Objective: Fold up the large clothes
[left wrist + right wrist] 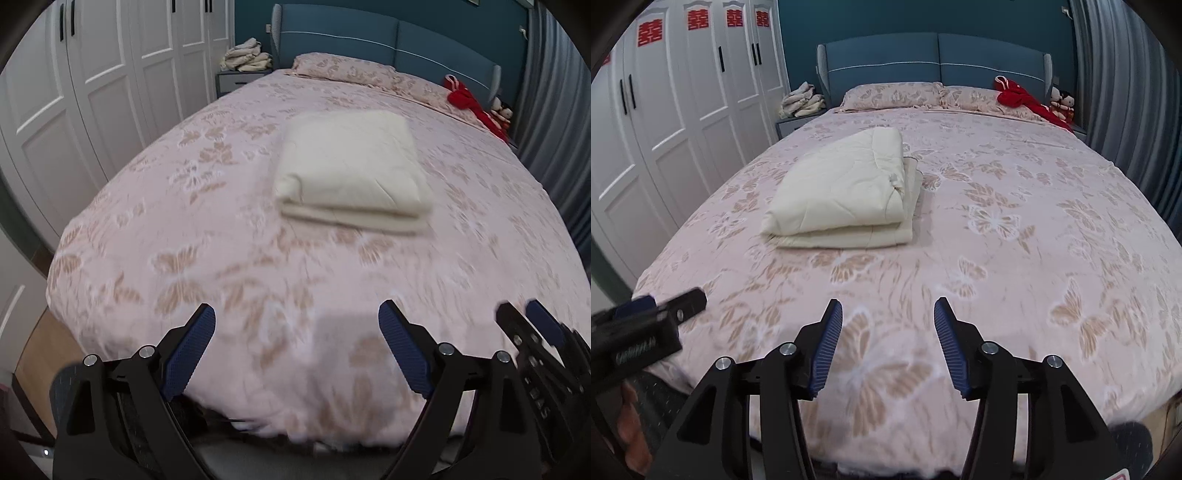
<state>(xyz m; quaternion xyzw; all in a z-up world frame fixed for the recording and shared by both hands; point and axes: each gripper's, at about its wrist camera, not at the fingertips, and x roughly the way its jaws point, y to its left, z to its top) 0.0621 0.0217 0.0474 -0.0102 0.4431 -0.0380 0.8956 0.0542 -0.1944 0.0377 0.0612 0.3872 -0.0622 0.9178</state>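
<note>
A cream quilt (351,170) lies folded into a thick rectangle on the pink butterfly bedspread (207,229), near the bed's middle. It also shows in the right wrist view (846,192), left of centre. My left gripper (297,314) is open and empty above the foot of the bed, well short of the quilt. My right gripper (888,306) is open and empty, also over the foot end. The right gripper shows at the left view's right edge (532,321); the left gripper shows at the right view's left edge (665,306).
White wardrobe doors (679,96) line the left side. A blue headboard (934,55), pillows (894,94) and a red garment (1023,98) are at the far end. A nightstand holds crumpled cloth (801,99). Grey curtains (1123,85) hang on the right.
</note>
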